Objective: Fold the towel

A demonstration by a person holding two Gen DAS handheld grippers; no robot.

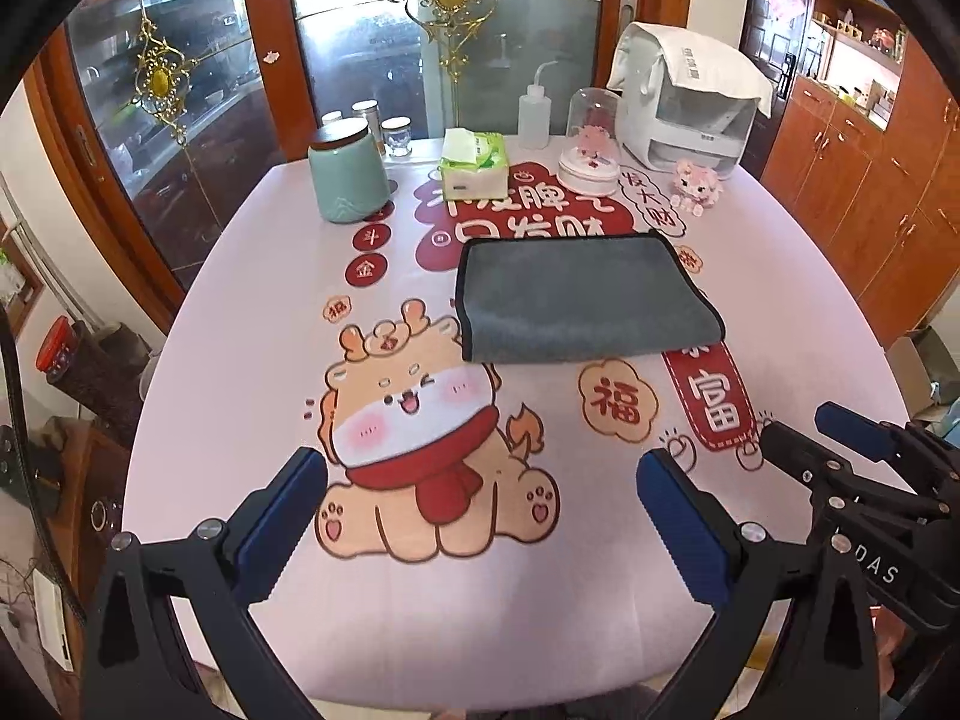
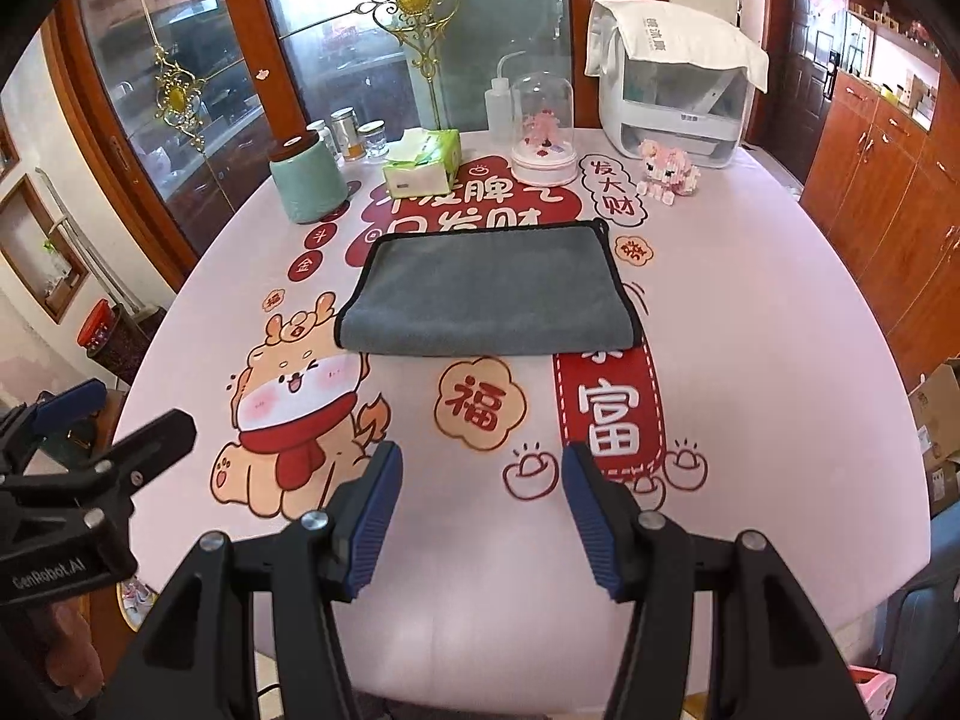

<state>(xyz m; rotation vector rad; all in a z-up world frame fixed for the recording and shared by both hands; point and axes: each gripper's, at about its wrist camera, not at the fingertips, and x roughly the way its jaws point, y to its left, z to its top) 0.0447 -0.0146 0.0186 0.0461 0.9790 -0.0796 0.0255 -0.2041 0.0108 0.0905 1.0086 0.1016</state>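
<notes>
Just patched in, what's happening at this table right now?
A person holds two handheld grippers over a table with a printed cloth. The left gripper and the right gripper are both open, holding nothing, and sit near the table's front edge. The grey towel lies flat mid-table, apparently already folded over, with neither gripper touching it. Behind it stand a green jar, a tissue pack and a glass dome.

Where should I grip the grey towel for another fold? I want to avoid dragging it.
Judging by its pose, take the grey towel at its two near corners along the rounded folded edge, coming in low from the near side. It lies flat, and both grippers, left and right, are open.
</notes>
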